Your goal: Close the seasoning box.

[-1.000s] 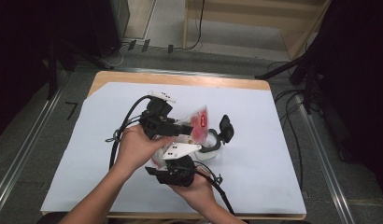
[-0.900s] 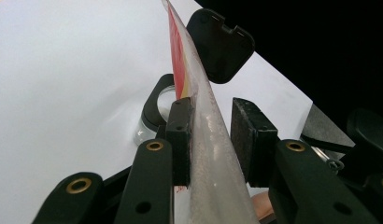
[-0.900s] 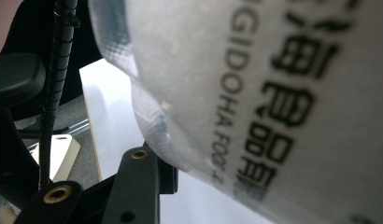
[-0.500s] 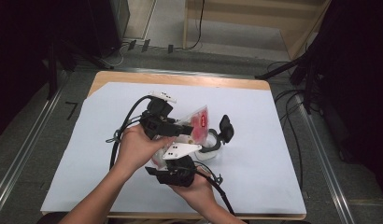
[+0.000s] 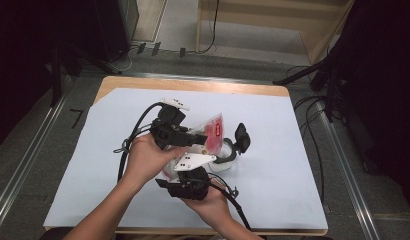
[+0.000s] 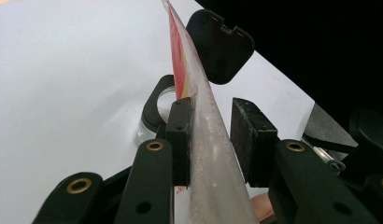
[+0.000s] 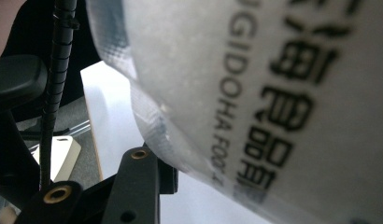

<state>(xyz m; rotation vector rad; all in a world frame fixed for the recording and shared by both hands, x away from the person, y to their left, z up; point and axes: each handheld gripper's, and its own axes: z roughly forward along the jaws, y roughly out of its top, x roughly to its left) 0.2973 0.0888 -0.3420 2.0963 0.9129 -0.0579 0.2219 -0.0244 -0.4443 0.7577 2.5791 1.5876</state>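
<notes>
A clear plastic pouch [image 5: 212,131] with a red panel and white grains inside is held tilted above the table. My left gripper [image 5: 198,139] points right and is shut on the pouch's upper part. In the left gripper view both pads [image 6: 180,135] flank the pouch [image 6: 203,121] edge-on. My right gripper [image 5: 180,167] comes up from below, under its grey plate. In the right gripper view one pad [image 7: 167,179] lies against the printed pouch [image 7: 255,93], which hides the other jaw. A small clear jar [image 5: 224,152] stands under the pouch with its black hinged lid [image 5: 242,136] flipped open.
A white sheet [image 5: 293,165] covers the wooden table. Both grippers' cables loop over it at the left [image 5: 128,145] and front [image 5: 233,200]. More cables and dark stands crowd the floor at the right [image 5: 313,125]. The jar [image 6: 154,100] and its lid [image 6: 220,46] sit just past the left jaws.
</notes>
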